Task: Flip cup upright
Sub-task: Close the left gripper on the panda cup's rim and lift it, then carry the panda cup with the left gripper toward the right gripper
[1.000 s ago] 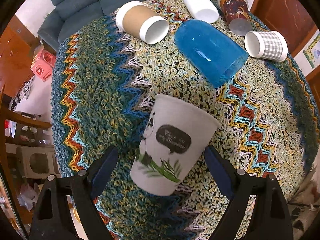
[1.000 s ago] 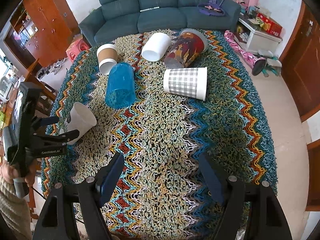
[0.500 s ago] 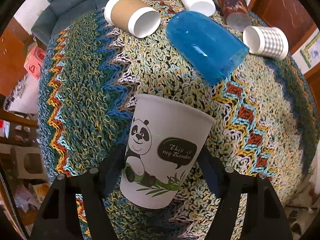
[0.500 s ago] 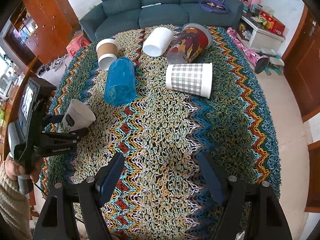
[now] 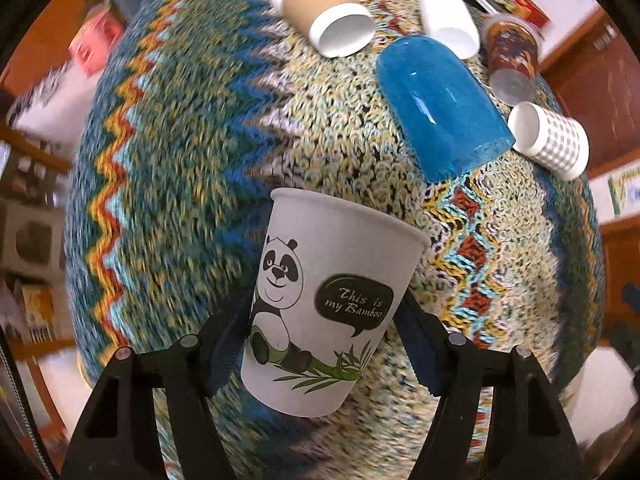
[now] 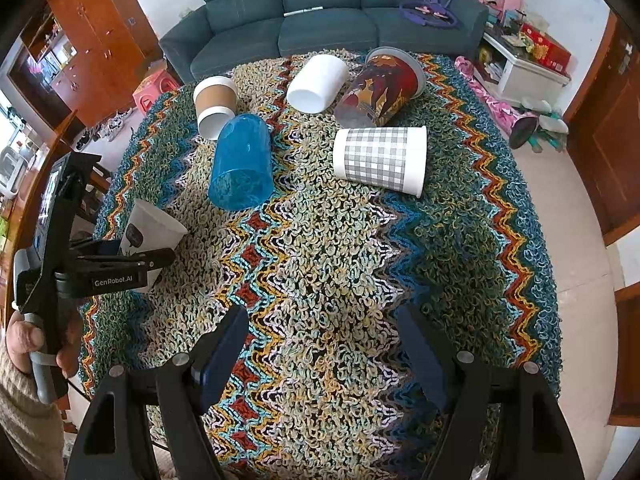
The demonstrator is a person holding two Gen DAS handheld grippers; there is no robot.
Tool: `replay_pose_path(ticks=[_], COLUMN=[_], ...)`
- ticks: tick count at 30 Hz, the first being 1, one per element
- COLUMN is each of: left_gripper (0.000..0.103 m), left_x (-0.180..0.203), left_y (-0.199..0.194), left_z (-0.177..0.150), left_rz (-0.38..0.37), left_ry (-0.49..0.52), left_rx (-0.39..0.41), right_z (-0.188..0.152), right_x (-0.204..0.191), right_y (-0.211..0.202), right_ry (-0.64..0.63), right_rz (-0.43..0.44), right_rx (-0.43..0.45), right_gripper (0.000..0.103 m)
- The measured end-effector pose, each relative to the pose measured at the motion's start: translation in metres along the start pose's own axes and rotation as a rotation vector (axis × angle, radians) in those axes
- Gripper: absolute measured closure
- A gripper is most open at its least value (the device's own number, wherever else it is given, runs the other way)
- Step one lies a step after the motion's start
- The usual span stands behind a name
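Left claw point(image 5: 320, 344): pinching the panda cup point(image 5: 328, 304) low on its sides, one blue pad each side; cup's rim up, leaning a bit to the right in left wrist view.
Panda cup: white paper, panda + "This is my Bamboo" print. At the left edge of the desk point(image 6: 360, 280); can't tell whether its base touches the cloth.
Left hand point(image 6: 36, 344): wrapped round the grey handle, lower left of right wrist view.
Right claw point(image 6: 320, 356): spread wide, nothing betw. fingers, above the near edge of the desk.
Desk: covered w/ knitted zigzag cloth, teal/orange/red/cream.
Blue cup point(image 6: 242, 162): clear plastic, on its side, mouth toward near edge; just beyond the panda cup.
Brown cup point(image 6: 215, 105): on its side, far left part, just beside blue cup.
White cup point(image 6: 316, 82): on its side, far edge.
Red cup point(image 6: 380, 88): printed, tipped over, beside white cup.
Checked cup point(image 6: 380, 158): grey/white, on its side, mouth to the right, mid desk.
Sofa point(image 6: 320, 16): dark teal, past the far edge.
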State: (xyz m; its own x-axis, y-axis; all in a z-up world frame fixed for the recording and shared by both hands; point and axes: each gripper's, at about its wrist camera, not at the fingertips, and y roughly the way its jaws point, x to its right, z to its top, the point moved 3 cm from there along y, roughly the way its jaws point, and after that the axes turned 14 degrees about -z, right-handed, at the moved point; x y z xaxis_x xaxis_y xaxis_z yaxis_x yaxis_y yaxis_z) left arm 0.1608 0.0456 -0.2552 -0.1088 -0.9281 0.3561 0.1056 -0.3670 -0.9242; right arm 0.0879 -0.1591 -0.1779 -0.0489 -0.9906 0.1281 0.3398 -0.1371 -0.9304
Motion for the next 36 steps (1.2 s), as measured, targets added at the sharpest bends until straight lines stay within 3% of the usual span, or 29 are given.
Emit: replay_pose_path(ticks=[4, 12, 17, 28, 32, 36], left_gripper=[0.029, 0.029, 0.029, 0.028, 0.027, 0.014], left_x=[0.010, 0.048, 0.065, 0.066, 0.067, 0.065], left_y=[-0.006, -0.013, -0.003, 0.024, 0.019, 0.010], left_z=[-0.026, -0.073, -0.082, -0.103, -0.106, -0.110], left_rz=[-0.055, -0.105, -0.142, -0.208, -0.182, -0.204], left_ry=[-0.124, -0.229, -0.294, -0.399, -0.377, -0.370], left_rx=[-0.010, 0.065, 0.095, 0.111, 0.109, 0.119], right_z=[-0.003, -0.011, -0.020, -0.047, -0.051, -0.053], right_x=[0.001, 0.008, 0.021, 0.043, 0.045, 0.040], right_y=[-0.002, -0.006, -0.008, -0.002, -0.001, 0.001], right_ry=[0.006, 0.027, 0.083, 0.154, 0.159, 0.151], right_rz=[0.000, 0.009, 0.027, 0.024, 0.023, 0.044], right_rx=[0.003, 0.012, 0.020, -0.013, -0.017, -0.029], right_gripper=[0.026, 0.026, 0.026, 0.026, 0.026, 0.026])
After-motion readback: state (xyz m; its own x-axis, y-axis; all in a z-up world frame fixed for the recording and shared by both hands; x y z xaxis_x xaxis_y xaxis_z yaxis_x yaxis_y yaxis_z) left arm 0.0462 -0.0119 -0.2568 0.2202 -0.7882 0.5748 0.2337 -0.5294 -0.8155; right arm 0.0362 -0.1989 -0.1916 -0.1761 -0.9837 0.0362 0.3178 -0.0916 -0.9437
